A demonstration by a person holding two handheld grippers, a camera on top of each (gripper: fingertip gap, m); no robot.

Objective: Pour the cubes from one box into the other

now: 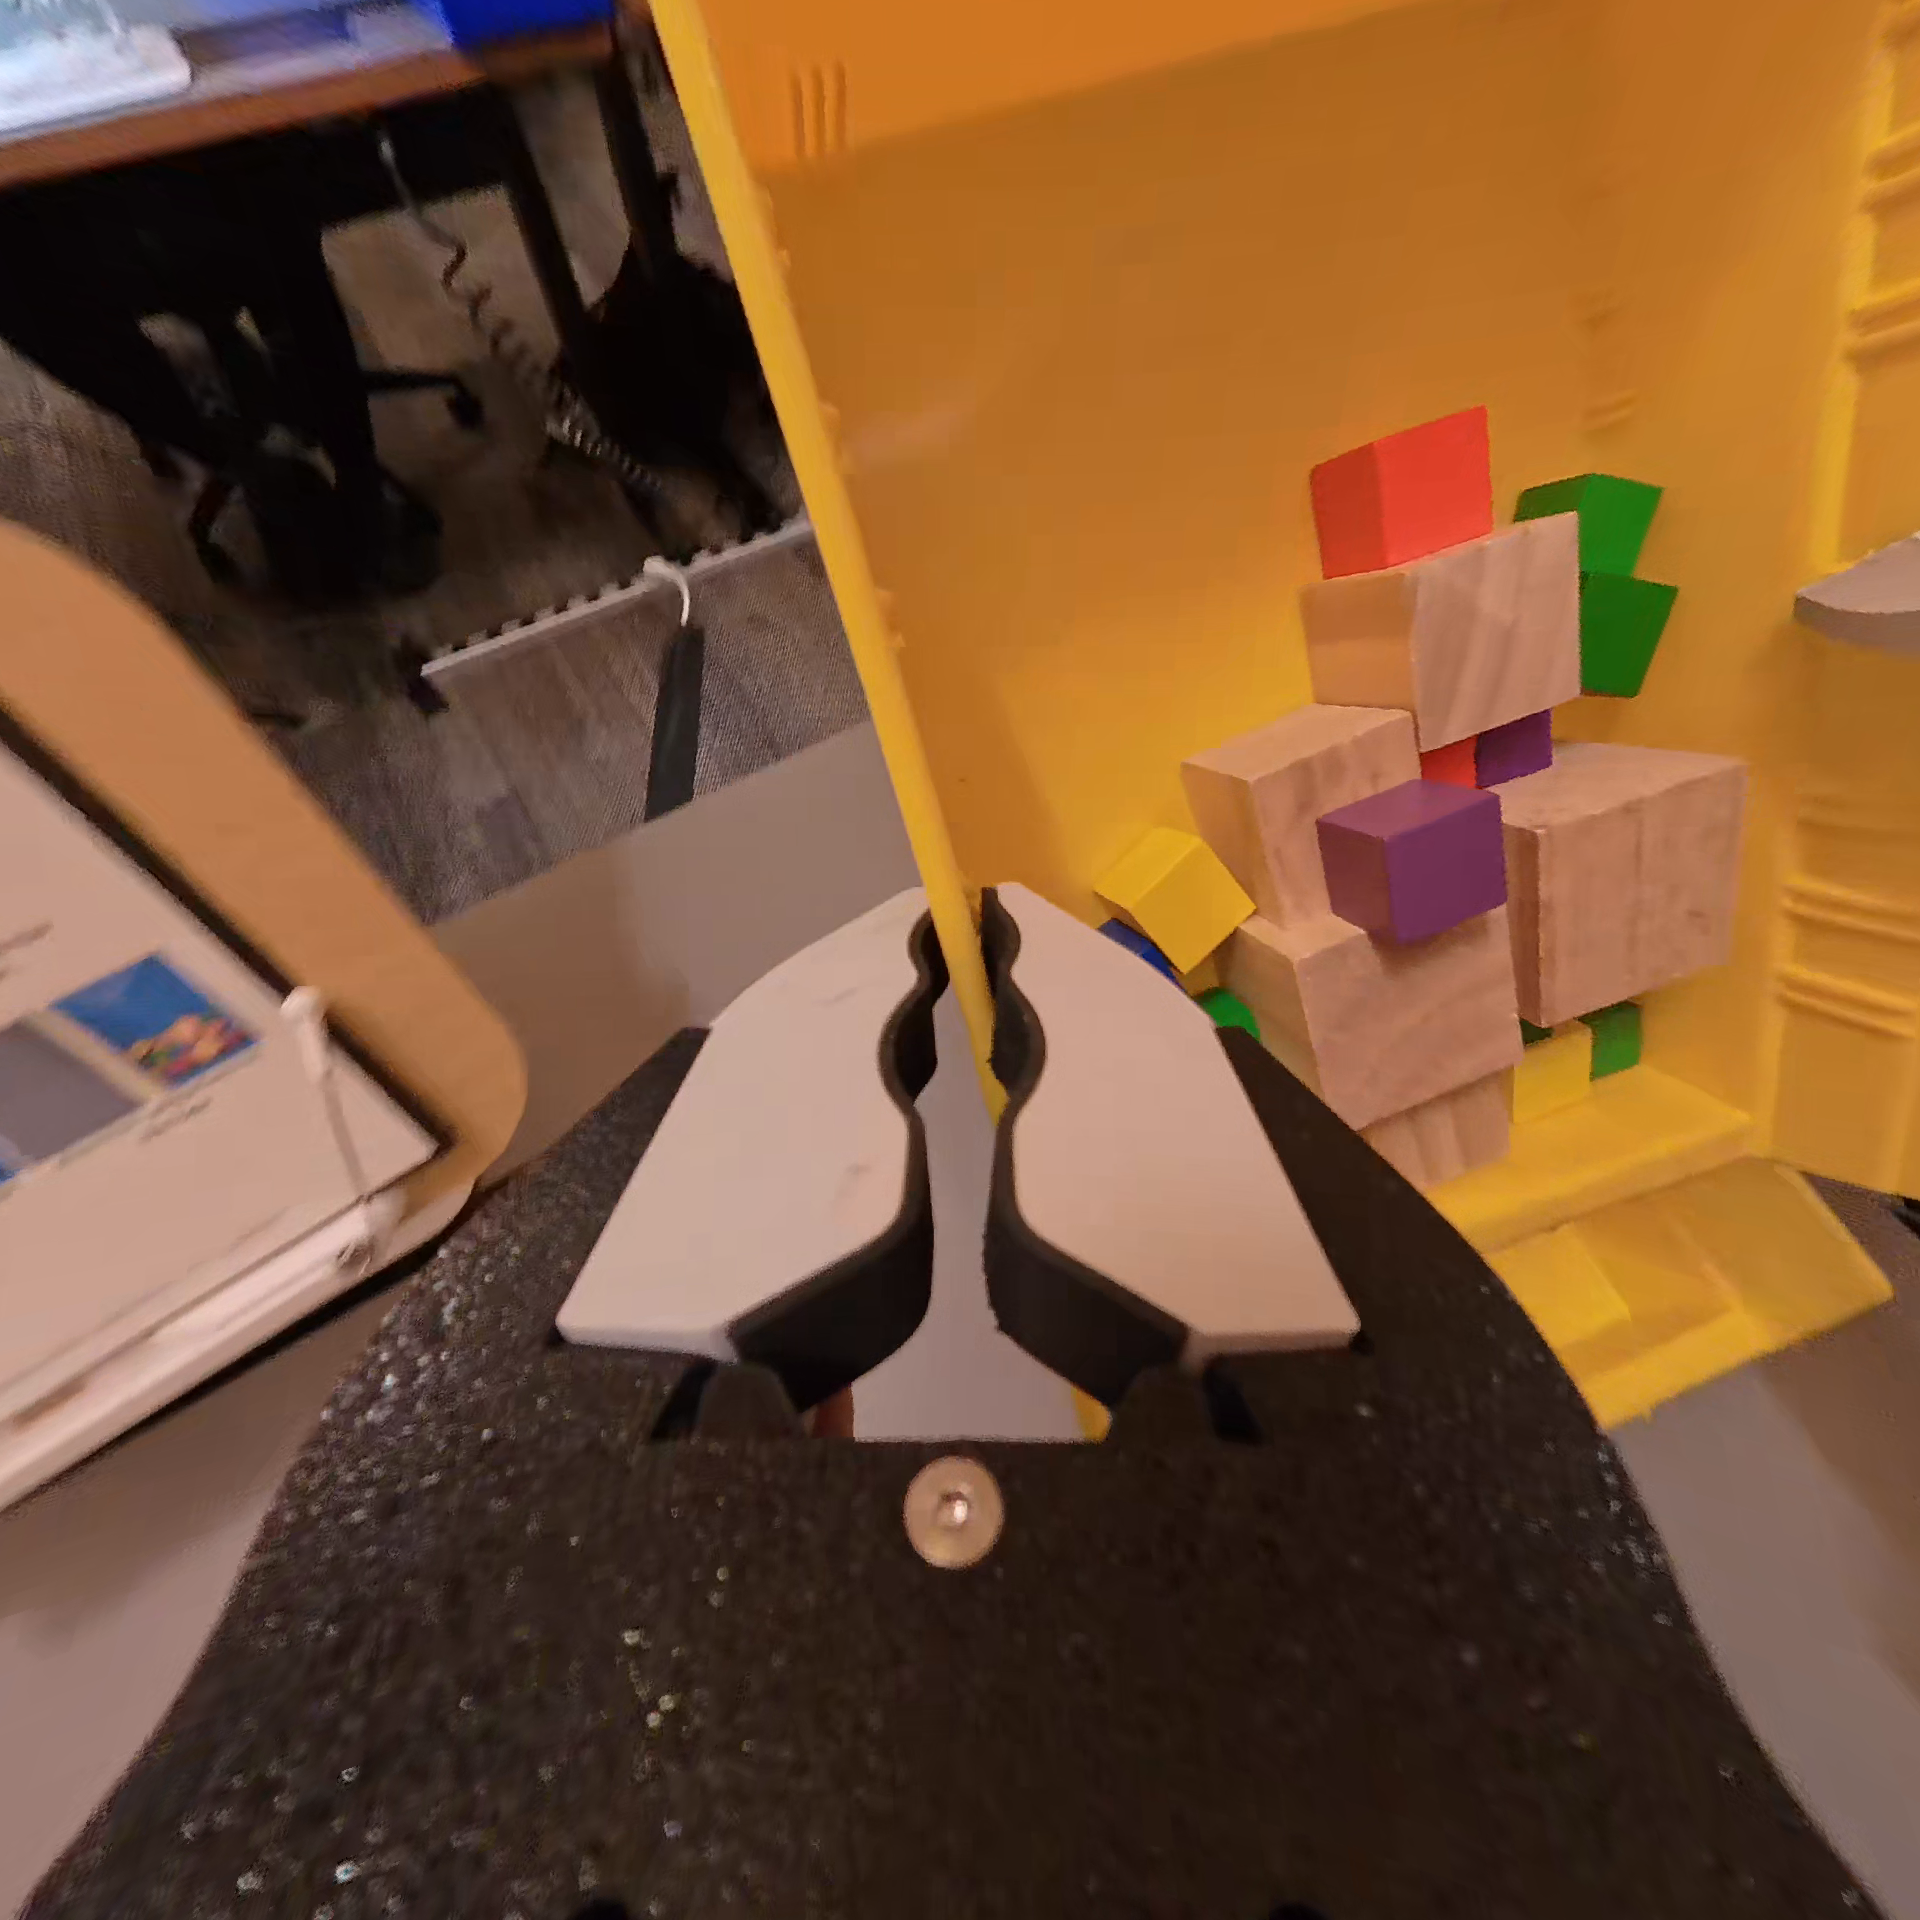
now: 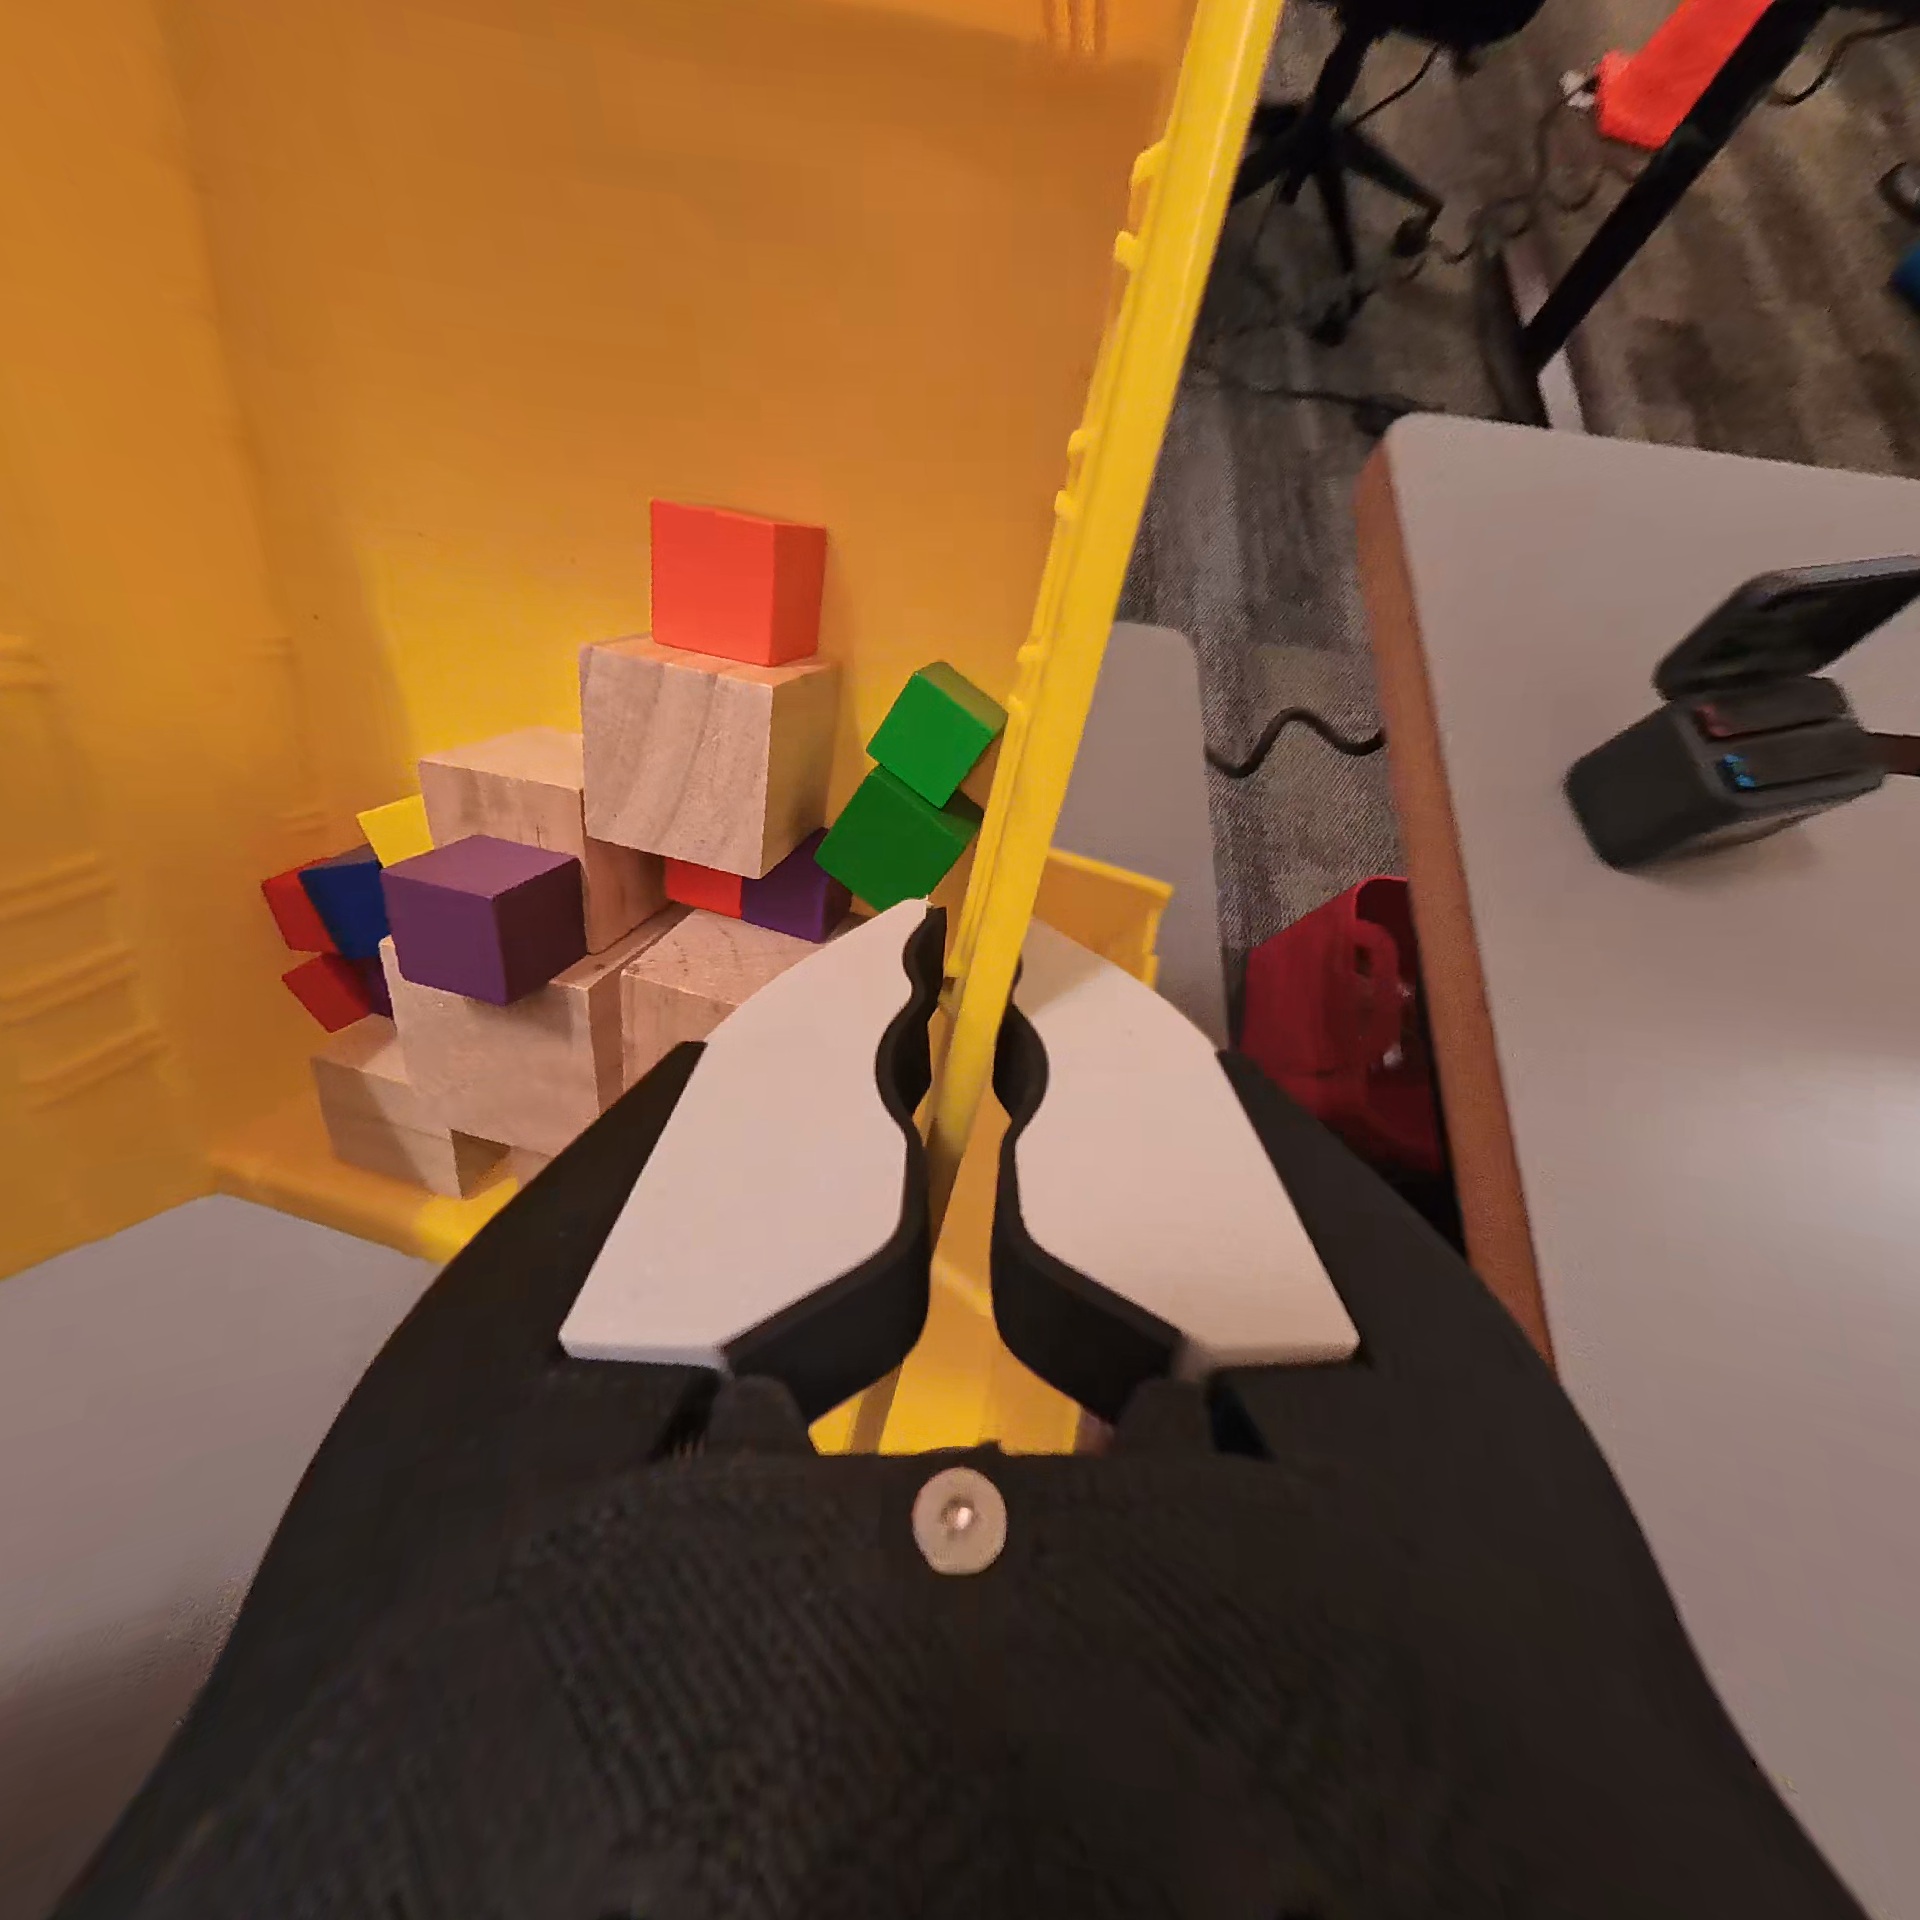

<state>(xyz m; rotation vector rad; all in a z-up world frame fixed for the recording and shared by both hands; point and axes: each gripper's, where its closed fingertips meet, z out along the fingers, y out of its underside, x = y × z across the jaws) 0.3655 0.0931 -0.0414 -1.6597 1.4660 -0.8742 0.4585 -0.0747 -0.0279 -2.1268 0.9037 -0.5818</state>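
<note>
My left gripper [image 1: 966,925] had its jaws closed on the thin left wall of the yellow box [image 1: 1143,468], the wall pinched between the black inner pads. My right gripper [image 2: 961,935] had its jaws clamped the same way on the box's right wall [image 2: 1101,499]. The box was tipped steeply between the two, so its inside faced me, above the grey desk [image 2: 156,1455].

The cubes had gathered in a pile at the box's lower end. Several large pale wooden cubes [image 2: 707,748] made up most of it, with an orange-red cube [image 2: 732,582] on top and a purple cube [image 2: 483,914] jutting out at the near side. Two green cubes [image 2: 914,790] leaned against the right wall, just beyond my right gripper's tips. A yellow cube [image 1: 1174,894] and a blue one [image 2: 348,899] sat on the left side of the pile.

A cardboard box [image 1: 260,883] stood on the desk to the left.
</note>
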